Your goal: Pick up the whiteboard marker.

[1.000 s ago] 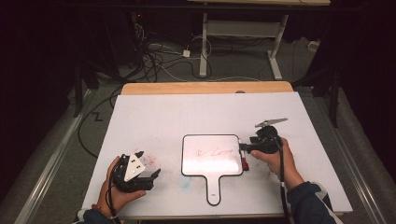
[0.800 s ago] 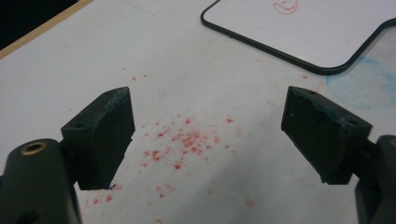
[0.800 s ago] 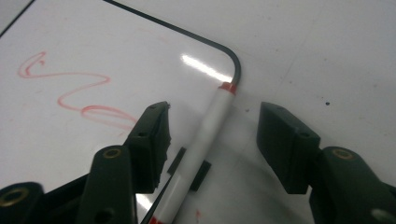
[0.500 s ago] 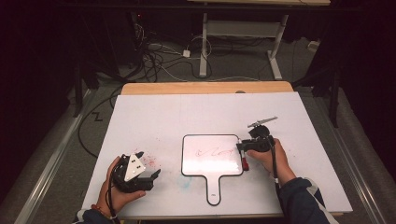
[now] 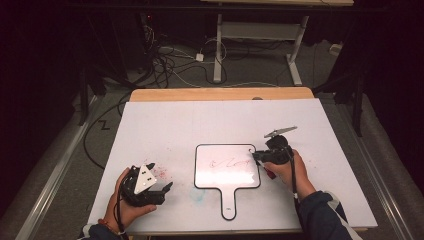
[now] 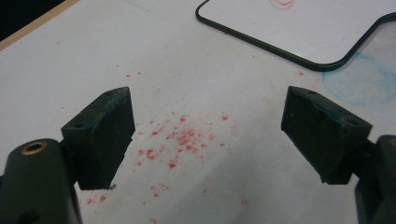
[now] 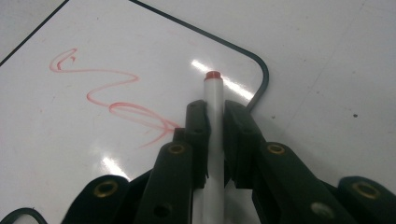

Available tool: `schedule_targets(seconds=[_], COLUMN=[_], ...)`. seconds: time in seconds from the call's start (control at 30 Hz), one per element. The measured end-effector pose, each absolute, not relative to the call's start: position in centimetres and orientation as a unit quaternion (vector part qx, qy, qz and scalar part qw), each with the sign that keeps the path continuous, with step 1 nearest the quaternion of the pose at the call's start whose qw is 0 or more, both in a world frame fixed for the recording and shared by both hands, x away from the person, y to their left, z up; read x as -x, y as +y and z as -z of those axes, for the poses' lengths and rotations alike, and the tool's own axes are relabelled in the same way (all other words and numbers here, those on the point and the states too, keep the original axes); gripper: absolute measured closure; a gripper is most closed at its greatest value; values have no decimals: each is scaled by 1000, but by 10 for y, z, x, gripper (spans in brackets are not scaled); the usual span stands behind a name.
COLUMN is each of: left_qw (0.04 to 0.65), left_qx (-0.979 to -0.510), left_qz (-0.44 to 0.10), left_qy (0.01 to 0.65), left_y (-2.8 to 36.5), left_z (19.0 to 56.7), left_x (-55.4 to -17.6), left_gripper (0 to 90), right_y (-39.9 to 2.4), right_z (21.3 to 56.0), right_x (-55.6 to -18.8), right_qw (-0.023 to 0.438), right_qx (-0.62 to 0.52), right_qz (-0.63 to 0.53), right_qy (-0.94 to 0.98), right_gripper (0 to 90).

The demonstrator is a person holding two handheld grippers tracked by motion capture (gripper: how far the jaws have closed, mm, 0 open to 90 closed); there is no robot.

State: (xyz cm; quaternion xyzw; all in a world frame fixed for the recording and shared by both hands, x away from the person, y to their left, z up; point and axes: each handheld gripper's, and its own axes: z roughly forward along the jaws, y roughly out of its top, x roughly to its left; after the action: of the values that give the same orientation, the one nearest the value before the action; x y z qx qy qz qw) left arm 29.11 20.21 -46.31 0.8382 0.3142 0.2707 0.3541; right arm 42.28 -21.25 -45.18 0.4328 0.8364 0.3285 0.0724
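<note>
Marker (image 7: 214,121) sits clamped in the right gripper (image 5: 260,157), which has edged left since the earlier frame, onto the right edge of the paddle whiteboard (image 5: 227,167) at centre frame beside a red scribble (image 7: 112,95). Left gripper (image 5: 162,189), lower left, stays put, jaws wide and empty.

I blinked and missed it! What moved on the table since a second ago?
The right gripper, shut on the marker, slid left from beside the small whiteboard to over its right edge, by the red scribble. The left gripper stayed open over the red specks; the whiteboard stayed put.
</note>
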Motion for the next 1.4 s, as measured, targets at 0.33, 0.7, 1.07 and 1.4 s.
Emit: schedule_targets(seconds=[0.33, 0.7, 1.07, 1.4], left_qw=[390, 494, 521, 531], left_qx=[-829, -793, -789, -783], left_qz=[-240, -162, -101, -60], left_qy=[322, 317, 311, 318], left_y=[191, 137, 78, 54], left_z=[457, 430, 431, 441], left_x=[-293, -314, -323, -331], left_gripper=[181, 244, 271, 410], right_y=[-210, -176, -146, -139], right_z=[436, 415, 411, 410], right_x=[-412, -382, -355, -346], right_qw=[103, 129, 139, 144], right_qx=[-407, -359, -313, -299], right_qz=[-367, -463, -505, -527], right_qy=[830, 800, 792, 782], right_gripper=[813, 813, 814, 814])
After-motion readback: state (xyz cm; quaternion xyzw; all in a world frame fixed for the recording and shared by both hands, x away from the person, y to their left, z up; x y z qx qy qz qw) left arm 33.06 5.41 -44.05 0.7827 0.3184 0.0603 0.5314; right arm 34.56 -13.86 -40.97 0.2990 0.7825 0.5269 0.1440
